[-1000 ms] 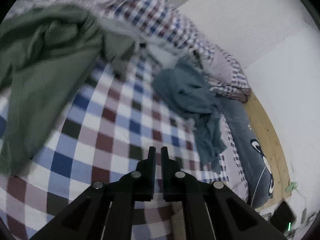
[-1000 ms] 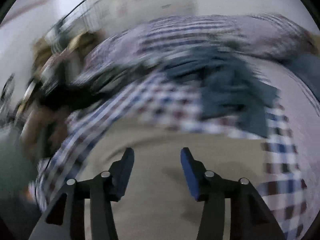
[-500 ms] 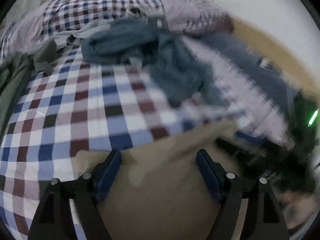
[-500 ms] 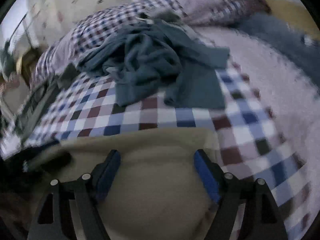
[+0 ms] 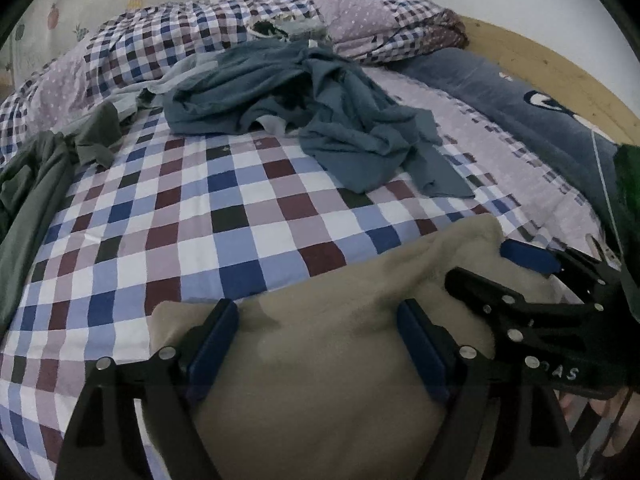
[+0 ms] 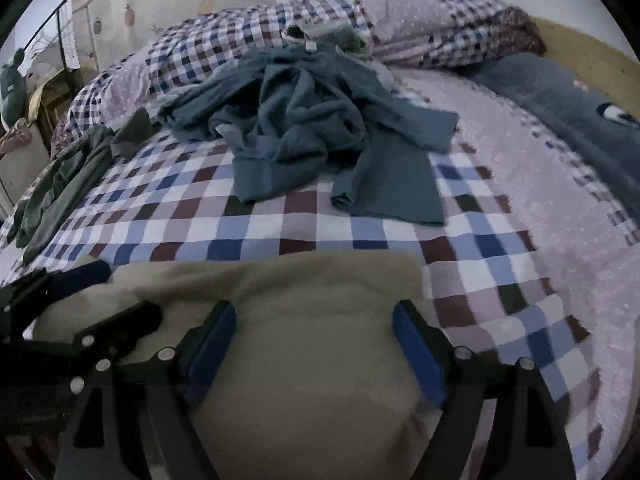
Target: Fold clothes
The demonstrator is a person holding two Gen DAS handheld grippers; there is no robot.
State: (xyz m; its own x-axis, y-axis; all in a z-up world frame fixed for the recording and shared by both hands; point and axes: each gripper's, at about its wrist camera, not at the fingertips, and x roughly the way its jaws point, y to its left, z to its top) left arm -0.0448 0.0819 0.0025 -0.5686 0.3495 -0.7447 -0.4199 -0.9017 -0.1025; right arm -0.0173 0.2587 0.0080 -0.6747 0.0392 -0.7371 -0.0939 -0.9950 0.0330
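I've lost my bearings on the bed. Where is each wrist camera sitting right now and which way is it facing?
Left wrist: low over the beige garment, looking up the checked bed toward the blue clothes pile. Its own open left gripper shows, with the right gripper entering at right.
Right wrist: beside it over the same beige garment, facing the same way. The open right gripper shows, with the left gripper at left.
Shared: beige garment, blue pile, green garment.

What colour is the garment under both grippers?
Beige garment; clearest in the right wrist view.
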